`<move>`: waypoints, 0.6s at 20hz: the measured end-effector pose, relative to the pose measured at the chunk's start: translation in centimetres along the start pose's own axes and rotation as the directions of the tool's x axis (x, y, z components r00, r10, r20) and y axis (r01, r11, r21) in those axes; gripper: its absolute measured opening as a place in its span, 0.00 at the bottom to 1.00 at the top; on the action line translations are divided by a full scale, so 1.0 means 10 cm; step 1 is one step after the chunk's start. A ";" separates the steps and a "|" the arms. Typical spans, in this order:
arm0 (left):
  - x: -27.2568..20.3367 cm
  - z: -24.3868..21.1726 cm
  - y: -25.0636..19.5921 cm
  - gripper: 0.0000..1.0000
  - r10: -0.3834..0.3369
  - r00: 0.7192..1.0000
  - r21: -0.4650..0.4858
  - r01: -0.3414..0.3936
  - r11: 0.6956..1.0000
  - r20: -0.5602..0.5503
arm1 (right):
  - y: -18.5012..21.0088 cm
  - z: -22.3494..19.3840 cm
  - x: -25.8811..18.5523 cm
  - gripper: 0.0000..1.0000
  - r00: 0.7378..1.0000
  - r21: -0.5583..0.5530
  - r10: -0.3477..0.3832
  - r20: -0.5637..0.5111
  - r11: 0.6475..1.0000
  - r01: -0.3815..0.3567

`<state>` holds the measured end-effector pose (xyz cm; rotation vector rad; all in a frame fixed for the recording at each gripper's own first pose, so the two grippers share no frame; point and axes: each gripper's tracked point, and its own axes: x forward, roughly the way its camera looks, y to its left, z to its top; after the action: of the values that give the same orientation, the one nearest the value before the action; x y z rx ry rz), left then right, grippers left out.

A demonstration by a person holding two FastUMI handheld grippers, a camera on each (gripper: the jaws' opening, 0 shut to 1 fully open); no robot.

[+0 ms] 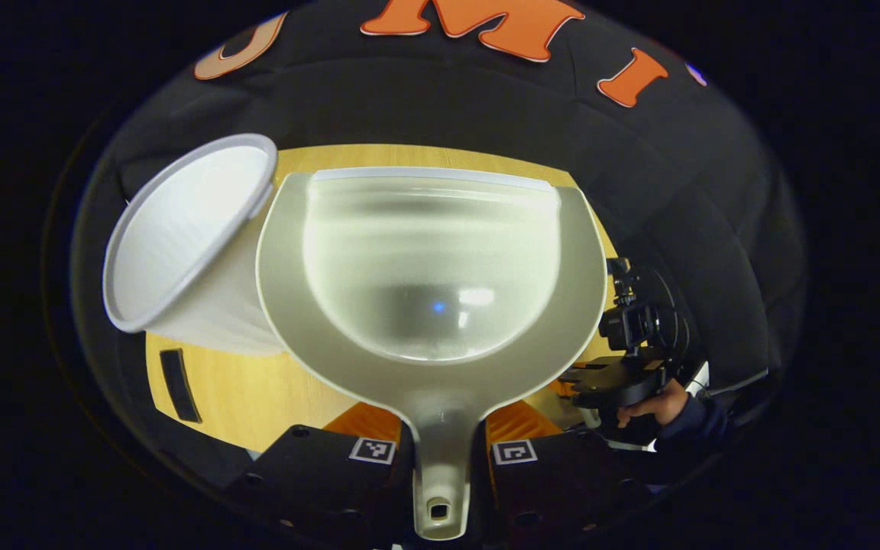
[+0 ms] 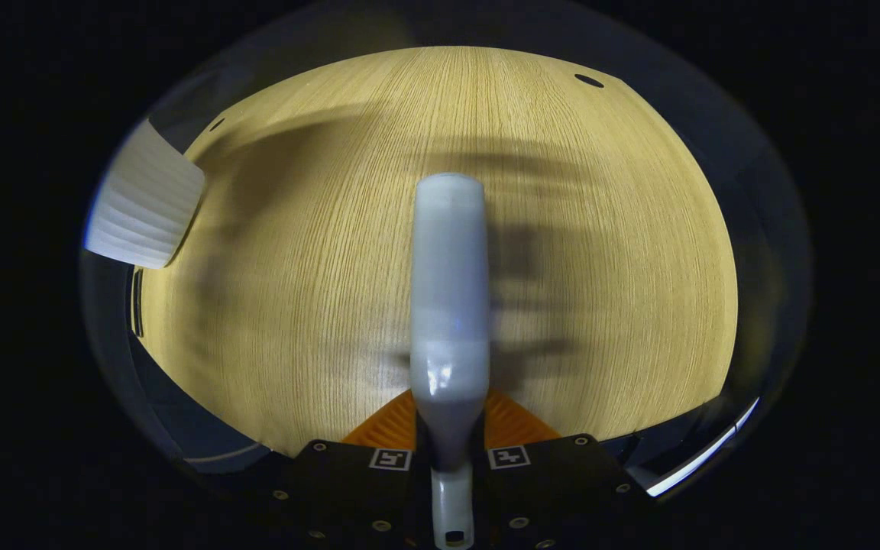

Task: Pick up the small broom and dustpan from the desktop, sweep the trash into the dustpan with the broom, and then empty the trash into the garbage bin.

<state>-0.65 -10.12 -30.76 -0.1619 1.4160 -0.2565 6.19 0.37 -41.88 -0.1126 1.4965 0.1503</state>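
The pale dustpan [image 1: 432,290] is held level in front of me, its handle clamped between the fingers of my left gripper [image 1: 442,424], which is shut on it. Its bowl shows just glints of light. The white ribbed garbage bin [image 1: 180,229] stands just left of the pan, its open mouth leaning toward me. In the right gripper view my right gripper [image 2: 448,428] is shut on the handle of the small white broom [image 2: 449,283], which points away over the wooden desktop [image 2: 600,267]. That gripper [image 1: 631,359], held by a hand [image 1: 658,405], also appears at the right of the left gripper view.
The garbage bin [image 2: 146,206] sits at the desktop's left edge in the right gripper view. A dark slot [image 1: 179,386] lies in the wood below the bin. A small dark hole [image 2: 588,79] marks the desktop's far corner. Black cloth wall rises behind the desk.
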 end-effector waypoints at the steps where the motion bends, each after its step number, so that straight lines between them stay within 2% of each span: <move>1: 0.19 -0.11 -0.03 0.31 0.010 1.000 -0.006 -0.010 1.000 -0.018 | 0.01 0.01 -0.01 0.22 1.000 0.003 -0.003 0.004 1.000 0.003; 3: 0.62 -0.32 -0.09 0.32 0.023 0.998 -0.047 -0.026 0.999 -0.065 | 0.02 0.01 0.00 0.22 1.000 0.009 -0.002 0.006 1.000 0.002; 6: 1.16 -0.65 -0.02 0.32 0.062 0.990 -0.053 -0.069 0.996 -0.126 | 0.01 0.00 0.01 0.22 1.000 0.010 -0.009 0.004 1.000 0.009; 12: 1.87 -1.05 -0.01 0.32 0.061 0.979 -0.096 -0.081 0.992 -0.195 | 0.02 -0.01 0.01 0.23 1.000 0.022 -0.027 0.007 0.999 0.027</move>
<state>-8.51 -14.92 -50.14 -0.1742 1.6248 -0.1420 6.04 0.55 -41.96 -0.1144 1.4883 0.1122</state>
